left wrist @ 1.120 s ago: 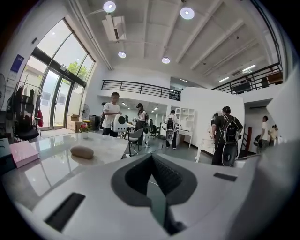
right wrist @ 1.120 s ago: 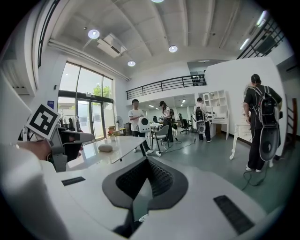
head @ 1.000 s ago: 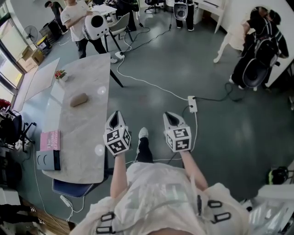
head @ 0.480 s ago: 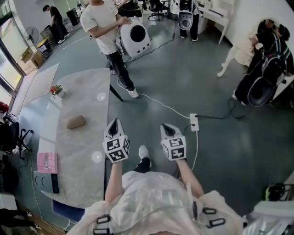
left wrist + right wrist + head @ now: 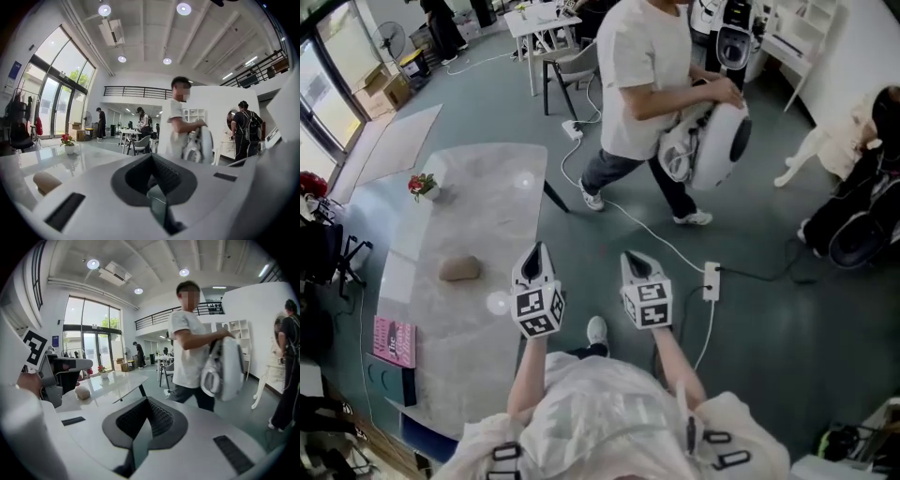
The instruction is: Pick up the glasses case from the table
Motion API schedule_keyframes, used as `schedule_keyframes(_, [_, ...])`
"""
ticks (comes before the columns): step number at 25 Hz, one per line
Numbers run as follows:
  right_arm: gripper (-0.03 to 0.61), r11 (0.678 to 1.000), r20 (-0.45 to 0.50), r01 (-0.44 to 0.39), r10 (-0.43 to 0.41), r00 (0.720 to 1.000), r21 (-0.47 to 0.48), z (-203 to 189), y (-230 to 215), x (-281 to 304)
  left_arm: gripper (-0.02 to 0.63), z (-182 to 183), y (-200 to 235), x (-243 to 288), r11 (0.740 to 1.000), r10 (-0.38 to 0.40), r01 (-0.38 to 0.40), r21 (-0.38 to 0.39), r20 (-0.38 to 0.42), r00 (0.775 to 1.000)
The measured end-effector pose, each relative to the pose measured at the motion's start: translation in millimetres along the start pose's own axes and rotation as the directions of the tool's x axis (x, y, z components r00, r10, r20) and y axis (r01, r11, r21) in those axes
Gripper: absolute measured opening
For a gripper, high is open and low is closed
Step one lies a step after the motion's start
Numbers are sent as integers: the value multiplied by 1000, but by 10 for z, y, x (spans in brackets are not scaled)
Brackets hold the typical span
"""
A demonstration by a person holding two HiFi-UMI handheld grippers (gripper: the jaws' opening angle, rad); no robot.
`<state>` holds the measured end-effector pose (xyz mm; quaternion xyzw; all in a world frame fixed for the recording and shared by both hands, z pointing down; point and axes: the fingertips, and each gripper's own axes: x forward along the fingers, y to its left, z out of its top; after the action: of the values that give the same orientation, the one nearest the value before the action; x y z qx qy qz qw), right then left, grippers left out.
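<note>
The glasses case is a small brown oval lying on the pale marble table, left of both grippers. It also shows low at the left in the left gripper view and small in the right gripper view. My left gripper hangs over the table's right edge, a short way right of the case, jaws shut and empty. My right gripper is over the floor beside the table, also shut with nothing in it. Neither touches the case.
A person carrying a white rounded carrier walks across the floor just ahead. A power strip and its cable lie on the floor at right. On the table stand a small flower pot and a pink book.
Both grippers have travelled forward beside the table, so the case now lies nearer, just left of the left gripper. The person with the white carrier has walked from the far left to right ahead.
</note>
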<state>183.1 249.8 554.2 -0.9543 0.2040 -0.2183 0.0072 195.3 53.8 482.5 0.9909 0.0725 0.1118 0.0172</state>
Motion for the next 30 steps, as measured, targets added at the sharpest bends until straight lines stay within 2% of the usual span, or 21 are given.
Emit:
schedule_keyframes(6, [0, 997, -4, -73, 72, 997, -31, 280, 22, 537, 3, 69, 200, 347, 995, 85, -85, -61, 2, 996])
schedule_keyframes(10, [0, 991, -19, -128, 128, 992, -29, 444, -8, 694, 3, -18, 157, 489, 990, 122, -124, -60, -40, 992])
schedule_keyframes(14, [0, 983, -30, -179, 178, 984, -50, 596, -186, 845, 3, -39, 71, 604, 977, 184, -189, -99, -62, 981])
schedule_keyframes(19, [0, 958, -43, -253, 250, 967, -131, 676, -305, 938, 3, -89, 104, 664, 943, 295, -302, -141, -67, 953])
schedule_keyframes(25, [0, 935, -61, -318, 313, 948, -157, 766, -463, 1084, 3, -82, 46, 708, 918, 361, -367, -152, -71, 930])
schedule_keyframes(30, [0, 895, -68, -397, 391, 918, -204, 822, -485, 1178, 3, -53, -1, 655, 877, 444, -449, -174, -66, 894])
